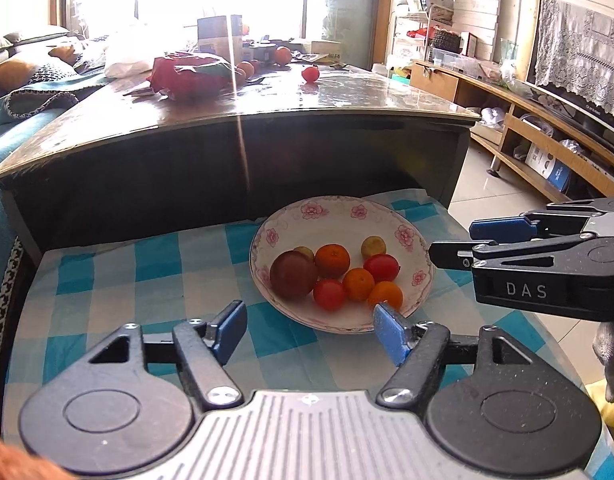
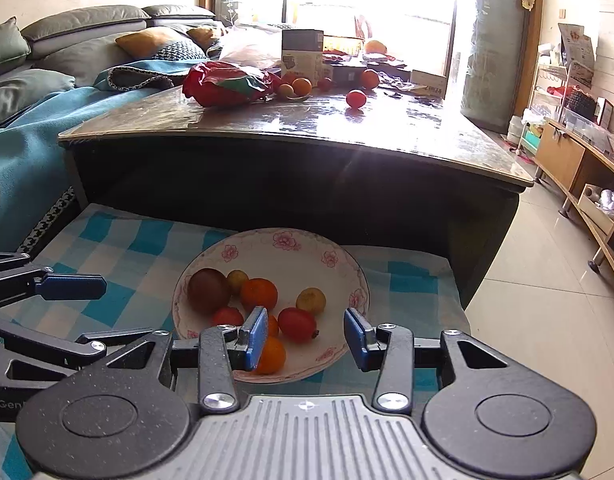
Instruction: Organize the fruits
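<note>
**Living room flooded with window glare**

A large window (image 2: 347,4), framed in wood, was washed out by strong daylight. A dark, glossy coffee table (image 1: 267,116) was lit from behind, its top cluttered. A grey sofa (image 2: 79,36), draped with a blue blanket (image 2: 31,140) and stacked with cushions, was seen along one side. Pale floor tiles (image 2: 547,320) were laid beside a low wooden cabinet (image 1: 547,152). A lace cloth (image 1: 583,52) was hung on the wall above it.

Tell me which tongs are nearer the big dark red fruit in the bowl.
Left, I'd judge. The left tongs hover open just in front of the dark red fruit; the right tongs sit open toward the bowl's opposite side.
</note>
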The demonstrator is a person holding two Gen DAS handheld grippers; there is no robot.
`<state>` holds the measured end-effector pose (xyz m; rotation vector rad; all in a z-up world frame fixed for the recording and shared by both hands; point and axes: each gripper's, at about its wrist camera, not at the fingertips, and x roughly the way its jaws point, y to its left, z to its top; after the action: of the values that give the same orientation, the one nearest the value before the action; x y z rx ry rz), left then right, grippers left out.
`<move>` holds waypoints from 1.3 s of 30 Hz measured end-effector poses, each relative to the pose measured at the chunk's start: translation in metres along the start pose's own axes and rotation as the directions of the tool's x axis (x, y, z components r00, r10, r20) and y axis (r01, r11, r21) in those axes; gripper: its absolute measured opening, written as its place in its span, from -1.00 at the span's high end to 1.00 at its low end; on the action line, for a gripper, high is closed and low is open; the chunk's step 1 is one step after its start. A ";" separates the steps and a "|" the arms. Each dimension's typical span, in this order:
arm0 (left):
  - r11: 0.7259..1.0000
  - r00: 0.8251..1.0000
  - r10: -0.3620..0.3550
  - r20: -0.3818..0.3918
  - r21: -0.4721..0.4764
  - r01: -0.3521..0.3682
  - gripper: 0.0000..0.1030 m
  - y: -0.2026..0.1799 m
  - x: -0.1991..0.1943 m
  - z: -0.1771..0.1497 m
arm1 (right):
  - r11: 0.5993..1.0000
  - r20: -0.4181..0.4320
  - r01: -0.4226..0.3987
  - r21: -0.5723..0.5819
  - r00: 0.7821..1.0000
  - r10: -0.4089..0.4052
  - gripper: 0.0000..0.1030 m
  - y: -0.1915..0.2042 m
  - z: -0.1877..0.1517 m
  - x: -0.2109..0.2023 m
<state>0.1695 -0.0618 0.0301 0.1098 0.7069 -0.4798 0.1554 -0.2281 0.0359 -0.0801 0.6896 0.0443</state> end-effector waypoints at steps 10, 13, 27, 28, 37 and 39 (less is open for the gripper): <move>0.997 0.995 0.074 0.062 -0.008 -0.073 -1.00 -0.007 -0.020 -0.007 | 1.000 -0.007 0.011 0.010 1.000 -0.011 0.25 0.002 -0.011 -0.018; 0.995 0.993 0.100 0.065 -0.009 -0.100 -1.00 -0.008 -0.024 -0.010 | 1.000 -0.007 0.014 0.018 1.000 -0.014 0.25 0.003 -0.015 -0.024; 0.994 0.997 0.071 0.014 -0.081 -0.069 -1.00 -0.010 -0.037 -0.025 | 0.997 -0.031 0.036 0.063 0.999 -0.034 0.22 0.008 -0.036 -0.048; 0.994 0.997 0.071 0.013 -0.082 -0.070 -1.00 -0.011 -0.038 -0.026 | 0.997 -0.030 0.038 0.066 0.999 -0.036 0.23 0.008 -0.037 -0.050; 0.993 0.997 0.072 0.018 -0.092 -0.070 -1.00 -0.016 -0.056 -0.035 | 0.996 -0.026 0.045 0.077 0.999 -0.043 0.22 0.012 -0.046 -0.067; 0.993 0.997 0.076 0.019 -0.090 -0.074 -1.00 -0.017 -0.059 -0.038 | 0.995 -0.026 0.046 0.084 0.999 -0.044 0.22 0.012 -0.049 -0.072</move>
<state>0.1000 -0.0447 0.0410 0.0471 0.6992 -0.3770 0.0686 -0.2219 0.0434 -0.0149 0.7126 -0.0295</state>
